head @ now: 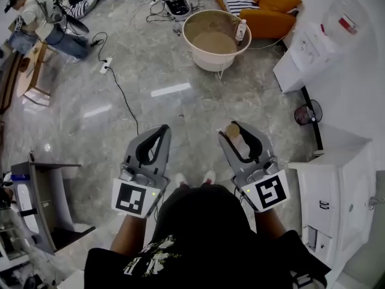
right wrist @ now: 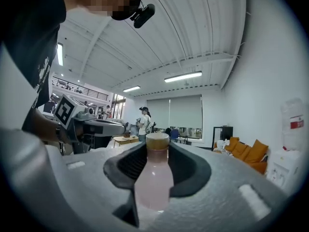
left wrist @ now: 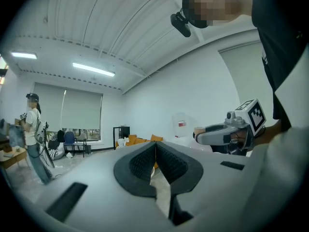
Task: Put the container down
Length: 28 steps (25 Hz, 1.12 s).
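Observation:
The container is a small bottle (head: 232,130) of pale pink liquid with a tan cap. It stands between the jaws of my right gripper (head: 236,127), which is shut on it and held level above the floor. In the right gripper view the bottle (right wrist: 154,178) fills the gap between the dark pads (right wrist: 126,164), its cap at the fingertips. My left gripper (head: 157,131) is level beside it, a little to the left. Its jaws meet at the tips (left wrist: 155,144) with nothing between them.
A white round tub (head: 198,47) with sandy contents and a bottle stands ahead on the marble floor. An orange sofa (head: 264,5) lies behind it. White cabinets (head: 337,191) and a small fan (head: 308,113) are at the right. A black cable (head: 123,98) crosses the floor at left, where a person (head: 36,17) sits.

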### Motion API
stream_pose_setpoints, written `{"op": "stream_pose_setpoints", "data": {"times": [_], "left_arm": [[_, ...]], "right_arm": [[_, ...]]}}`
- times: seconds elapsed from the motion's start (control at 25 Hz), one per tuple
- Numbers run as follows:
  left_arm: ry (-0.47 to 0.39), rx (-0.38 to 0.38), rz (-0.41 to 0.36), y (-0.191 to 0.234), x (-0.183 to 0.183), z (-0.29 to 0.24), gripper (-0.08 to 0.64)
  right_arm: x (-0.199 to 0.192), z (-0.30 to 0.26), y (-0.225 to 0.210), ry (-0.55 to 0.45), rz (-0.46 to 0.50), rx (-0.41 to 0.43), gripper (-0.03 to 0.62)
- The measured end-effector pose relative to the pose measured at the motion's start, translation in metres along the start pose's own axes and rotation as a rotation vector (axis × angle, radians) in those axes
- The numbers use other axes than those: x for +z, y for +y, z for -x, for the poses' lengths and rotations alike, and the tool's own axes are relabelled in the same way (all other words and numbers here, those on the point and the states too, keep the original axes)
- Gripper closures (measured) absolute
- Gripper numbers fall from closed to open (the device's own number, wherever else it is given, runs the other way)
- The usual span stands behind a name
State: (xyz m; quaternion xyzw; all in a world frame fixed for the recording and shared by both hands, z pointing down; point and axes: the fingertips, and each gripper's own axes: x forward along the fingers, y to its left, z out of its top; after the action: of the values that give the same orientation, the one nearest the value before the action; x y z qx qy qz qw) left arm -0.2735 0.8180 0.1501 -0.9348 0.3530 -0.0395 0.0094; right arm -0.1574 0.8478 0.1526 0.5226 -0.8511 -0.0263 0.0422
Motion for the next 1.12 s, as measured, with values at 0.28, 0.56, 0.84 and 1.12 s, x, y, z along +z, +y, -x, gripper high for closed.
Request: {"op": "stream_pose_setpoints", "data": {"times": [0.28,0.56,0.84,1.12], "left_arm": [[0.037,0.068,0.023,-0.015,-0.020,0.006,0.548],[0.057,0.130,0.029,-0.023,-0.034,0.006,0.548],[0.039,0.117,0.016,-0.015,-0.030,-0.016,0.548],[0.033,0.071,0.012,0.004,-0.027,-0.050,0.548]], "right_arm": [[-0.016,0.011,-0.010,-0.002,-0.024,0.042,0.462],[-0.026,0.020,-0.012,-0.006,-0.004,0.095,0.460],[-0.030,0.015,-0.032,0.009,0.026,0.083,0.462],[-0.026,-0.012,-0.054,0.009,0.020,0.053,0.462]]}}
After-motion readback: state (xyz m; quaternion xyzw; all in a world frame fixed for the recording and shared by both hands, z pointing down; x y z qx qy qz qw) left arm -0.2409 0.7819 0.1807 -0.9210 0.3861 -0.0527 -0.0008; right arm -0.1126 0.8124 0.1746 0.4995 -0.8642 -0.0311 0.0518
